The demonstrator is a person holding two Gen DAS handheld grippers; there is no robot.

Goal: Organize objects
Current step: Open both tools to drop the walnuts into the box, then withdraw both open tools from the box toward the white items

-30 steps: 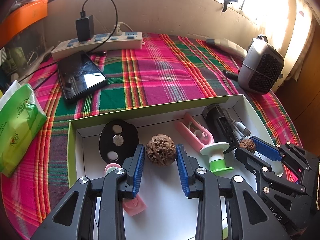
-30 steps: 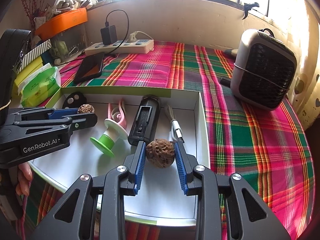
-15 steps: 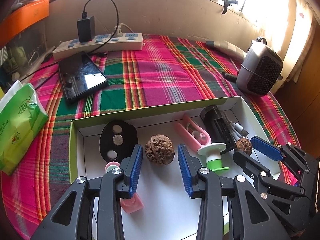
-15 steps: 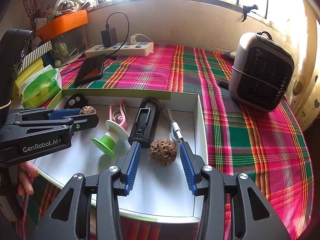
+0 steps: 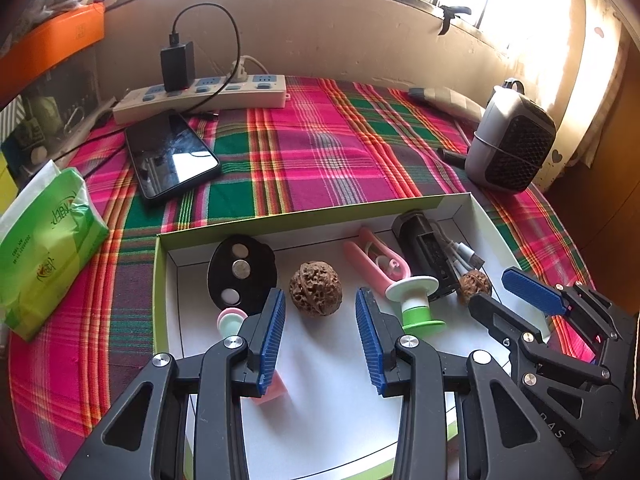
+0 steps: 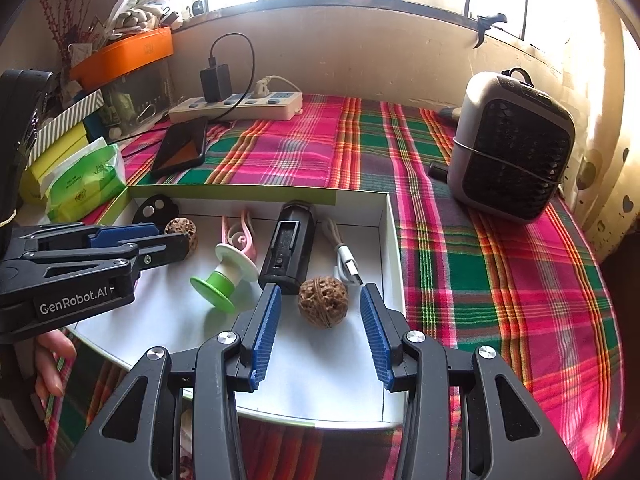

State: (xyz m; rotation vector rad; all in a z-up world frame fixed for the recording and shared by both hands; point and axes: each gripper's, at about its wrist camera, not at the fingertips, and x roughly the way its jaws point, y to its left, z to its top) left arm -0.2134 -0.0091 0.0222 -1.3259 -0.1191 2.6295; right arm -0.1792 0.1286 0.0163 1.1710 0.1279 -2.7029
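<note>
Both my claws have just been opening, so each walnut that sat snug between the pads a second ago now lies loose on the floor of the white box, gaps on both sides. Going left to right: the black oval holder with its round discs sits in the box's far left corner, then my left claw is spread wide around the bigger walnut, touching nothing. Next comes the pink clip, the green-and-white spool tipped on its side, the black cylinder and the white USB cable by the right wall. My right claw stands open around the second walnut near the box's right front corner, not gripping it either.
</note>
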